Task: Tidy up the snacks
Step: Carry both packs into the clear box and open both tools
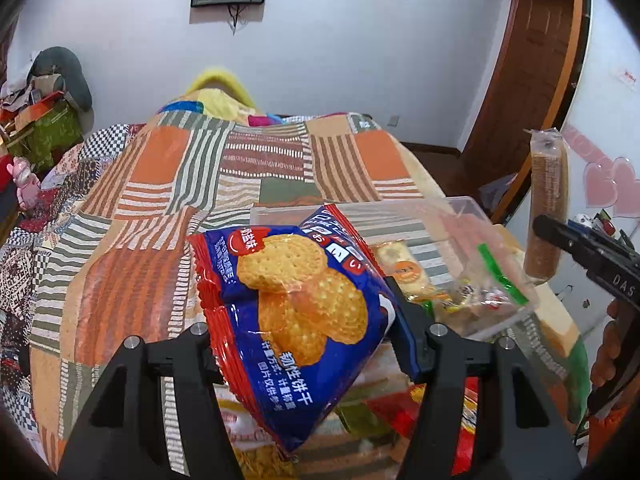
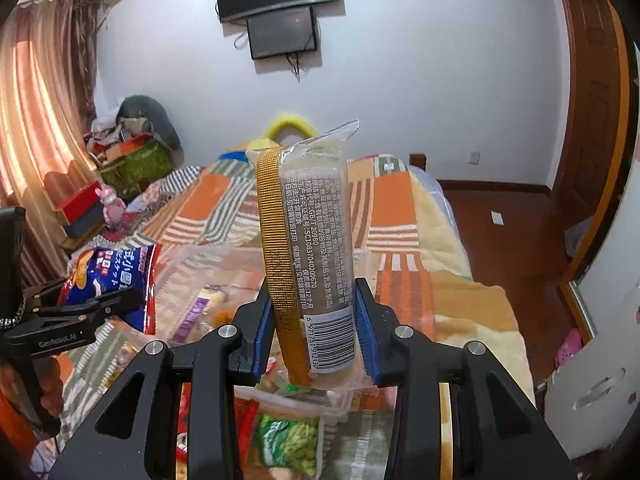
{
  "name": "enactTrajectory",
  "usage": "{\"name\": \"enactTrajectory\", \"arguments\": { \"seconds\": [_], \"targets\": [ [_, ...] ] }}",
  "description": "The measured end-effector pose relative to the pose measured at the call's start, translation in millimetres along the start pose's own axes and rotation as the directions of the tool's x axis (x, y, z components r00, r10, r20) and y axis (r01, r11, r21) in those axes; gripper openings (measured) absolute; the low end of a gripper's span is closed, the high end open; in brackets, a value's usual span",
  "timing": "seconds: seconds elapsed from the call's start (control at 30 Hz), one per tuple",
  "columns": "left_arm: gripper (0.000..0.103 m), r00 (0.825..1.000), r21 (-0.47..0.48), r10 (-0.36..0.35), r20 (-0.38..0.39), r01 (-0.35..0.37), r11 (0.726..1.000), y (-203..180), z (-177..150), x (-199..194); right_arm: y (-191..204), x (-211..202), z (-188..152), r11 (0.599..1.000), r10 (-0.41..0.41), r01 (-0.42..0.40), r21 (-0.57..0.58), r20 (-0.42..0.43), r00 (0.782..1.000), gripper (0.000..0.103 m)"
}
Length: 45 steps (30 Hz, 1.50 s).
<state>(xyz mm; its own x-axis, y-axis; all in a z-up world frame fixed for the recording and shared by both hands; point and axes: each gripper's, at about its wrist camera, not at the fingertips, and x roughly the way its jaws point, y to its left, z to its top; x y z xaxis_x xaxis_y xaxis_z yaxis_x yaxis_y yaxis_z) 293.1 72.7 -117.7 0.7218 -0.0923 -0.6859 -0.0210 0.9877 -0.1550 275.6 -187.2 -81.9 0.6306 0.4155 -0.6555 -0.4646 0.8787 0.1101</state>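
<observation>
My left gripper (image 1: 308, 344) is shut on a blue and red biscuit bag (image 1: 296, 300) and holds it above the bed, left of a clear plastic box (image 1: 460, 204). The bag also shows in the right wrist view (image 2: 116, 280), with the left gripper (image 2: 120, 300) around it. My right gripper (image 2: 314, 332) is shut on a long brown wafer pack with a gold strip (image 2: 308, 256), held upright over the box (image 2: 192, 256). The wafer pack shows in the left wrist view (image 1: 546, 204), at the right, in the right gripper (image 1: 560, 240).
The box holds several small wrapped snacks (image 1: 404, 272). More snack bags lie on the patchwork bedspread (image 1: 200, 184) near me, including a green one (image 2: 288, 440) and red ones (image 1: 464, 424). A wooden door (image 1: 532, 80) stands at the right. Clutter (image 2: 128, 160) sits by the curtain.
</observation>
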Motion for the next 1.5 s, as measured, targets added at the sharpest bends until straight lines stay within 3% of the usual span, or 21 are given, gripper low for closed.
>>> {"name": "enactTrajectory", "arguments": {
  "seconds": [0.23, 0.3, 0.37, 0.63, 0.73, 0.8, 0.87, 1.17, 1.27, 1.3, 1.5],
  "targets": [
    [0.061, 0.999, 0.012, -0.005, -0.051, 0.006, 1.000, -3.5, 4.6, 32.9, -1.5, 26.6, -3.0, 1.000, 0.000, 0.000, -0.009, -0.086, 0.996, 0.033],
    [0.061, 0.998, 0.020, -0.002, -0.064, 0.003, 1.000, -6.6, 5.1, 41.1, 0.9, 31.5, -5.8, 1.000, 0.005, -0.008, -0.022, -0.105, 0.994, 0.018],
    [0.061, 0.997, 0.029, 0.000, -0.072, 0.002, 1.000, -8.9, 4.2, 47.1, 1.9, 33.8, -6.3, 0.999, 0.022, -0.026, -0.030, -0.125, 0.992, 0.012],
    [0.067, 0.997, 0.033, -0.018, -0.076, 0.020, 0.999, -10.4, 4.9, 38.6, 3.5, 18.3, -2.9, 0.998, 0.023, -0.029, -0.052, -0.115, 0.993, 0.012],
    [0.071, 0.998, 0.052, -0.015, -0.056, 0.018, 0.998, -12.9, 4.9, 25.5, 4.3, 7.5, -1.6, 0.998, 0.038, -0.043, -0.046, -0.101, 0.994, 0.021],
    [0.072, 0.998, 0.055, -0.028, -0.058, 0.031, 0.998, -14.3, 5.3, 18.0, 6.3, 1.4, -0.9, 0.998, 0.037, -0.041, -0.047, -0.086, 0.996, 0.033],
    [0.079, 0.998, 0.052, -0.031, -0.049, 0.033, 0.998, -14.0, 5.7, 6.8, 6.9, -7.6, -1.0, 0.998, 0.040, -0.043, -0.043, -0.071, 0.997, 0.040],
    [0.093, 1.000, 0.059, -0.006, 0.024, 0.005, 0.998, -0.1, -0.7, -48.2, 6.0, -34.0, -7.2, 0.999, 0.040, -0.040, -0.034, -0.020, 0.999, 0.067],
    [0.094, 1.000, 0.048, 0.007, 0.015, -0.007, 0.999, 11.6, -12.4, -57.9, 2.8, -38.0, -15.5, 0.999, 0.039, -0.039, -0.018, -0.022, 0.999, 0.070],
    [0.095, 1.000, 0.045, 0.011, 0.011, -0.012, 0.999, 15.2, -17.3, -59.4, 3.1, -38.3, -18.3, 1.000, 0.026, -0.028, -0.014, -0.070, 0.997, 0.070],
    [0.095, 0.996, 0.034, 0.053, -0.072, -0.051, 0.998, 37.8, -54.5, -48.7, -3.6, -33.0, -41.7, 1.000, 0.003, -0.002, 0.010, -0.139, 0.990, 0.071]
  ]
}}
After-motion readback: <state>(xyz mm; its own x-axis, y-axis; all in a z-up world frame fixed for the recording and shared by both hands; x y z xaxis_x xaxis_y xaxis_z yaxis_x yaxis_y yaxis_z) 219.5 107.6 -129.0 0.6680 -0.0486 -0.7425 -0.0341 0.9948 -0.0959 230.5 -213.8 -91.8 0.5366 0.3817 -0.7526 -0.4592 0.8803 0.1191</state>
